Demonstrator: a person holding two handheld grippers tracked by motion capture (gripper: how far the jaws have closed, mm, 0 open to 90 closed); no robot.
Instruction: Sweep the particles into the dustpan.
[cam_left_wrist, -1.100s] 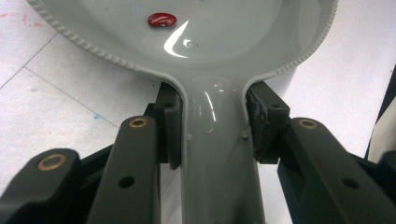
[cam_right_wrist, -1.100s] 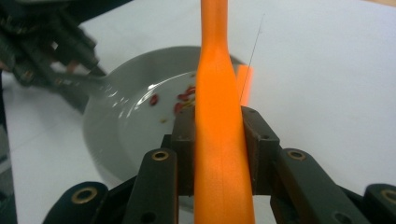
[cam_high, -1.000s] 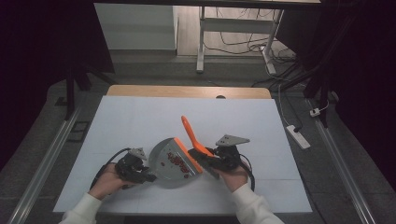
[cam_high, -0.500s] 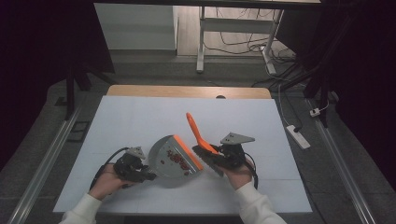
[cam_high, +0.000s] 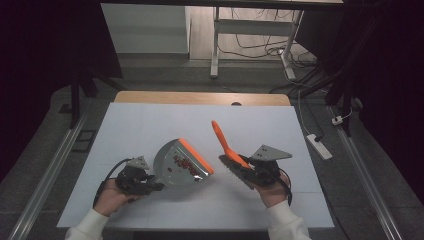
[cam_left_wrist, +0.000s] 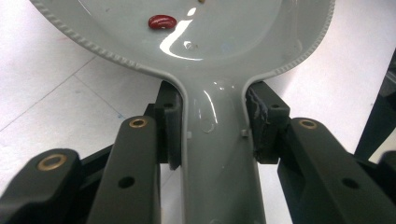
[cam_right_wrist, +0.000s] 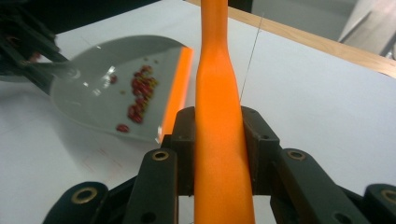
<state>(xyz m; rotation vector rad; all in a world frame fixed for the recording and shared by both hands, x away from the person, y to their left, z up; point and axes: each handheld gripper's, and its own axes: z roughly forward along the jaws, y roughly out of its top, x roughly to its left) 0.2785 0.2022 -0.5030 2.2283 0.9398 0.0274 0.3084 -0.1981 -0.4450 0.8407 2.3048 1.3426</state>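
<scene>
My left tongs (cam_high: 150, 186) sit at the near left of the white table (cam_high: 150, 125), in my left hand (cam_high: 111, 196). Their jaws are clamped on the handle of a grey dustpan (cam_high: 176, 165). In the left gripper view the two black pads (cam_left_wrist: 170, 126) press against both sides of the narrow grey handle (cam_left_wrist: 217, 154), which runs up between them and widens into the pan. One dark red bean (cam_left_wrist: 162, 21) lies on the glossy inside of the pan there.

The dustpan stands just right of my left tongs, near the middle of the table's near half. It is tipped up, with its orange lip (cam_high: 196, 155) on the far right edge. In the right gripper view a cluster of small red beans (cam_right_wrist: 140, 91) lies inside the pan, close to the orange lip, with a few strays nearer the pan's low edge.

Right of the dustpan, apart from it with bare table between, my right tongs (cam_high: 243, 171) are in my right hand (cam_high: 272, 192). Their jaws are shut on an orange brush handle (cam_high: 223, 144). The right gripper view shows the pads (cam_right_wrist: 186, 140) squeezing the handle's wider part from both sides. From the grip the handle slants up and away toward the far left, its tip above the table's middle. I cannot make out the bristle end.

A grey three-cornered plate (cam_high: 271, 152) tops the right tongs.
</scene>
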